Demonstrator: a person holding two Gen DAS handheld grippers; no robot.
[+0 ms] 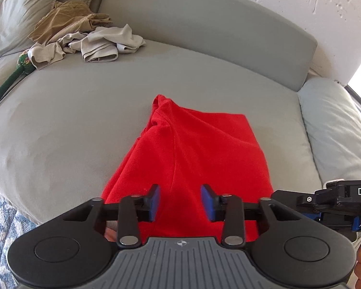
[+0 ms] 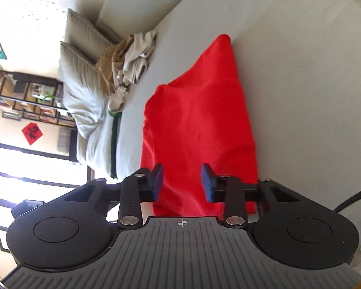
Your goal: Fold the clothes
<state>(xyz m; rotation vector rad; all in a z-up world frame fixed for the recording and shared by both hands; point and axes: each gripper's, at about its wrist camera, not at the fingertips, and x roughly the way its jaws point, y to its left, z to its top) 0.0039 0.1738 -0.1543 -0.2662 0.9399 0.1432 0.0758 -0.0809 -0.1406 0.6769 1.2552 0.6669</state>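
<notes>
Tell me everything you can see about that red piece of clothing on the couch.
The red garment is a plain bright red, soft knit-looking cloth, probably a shirt. It lies lengthwise on the grey couch cushion, already folded into a long narrow shape, with a seam down it and a bunched end, perhaps the collar, farthest from the cameras. Its near end reaches the seat's front edge. Nothing else lies on it; whether either tool touches it I cannot tell.
</notes>
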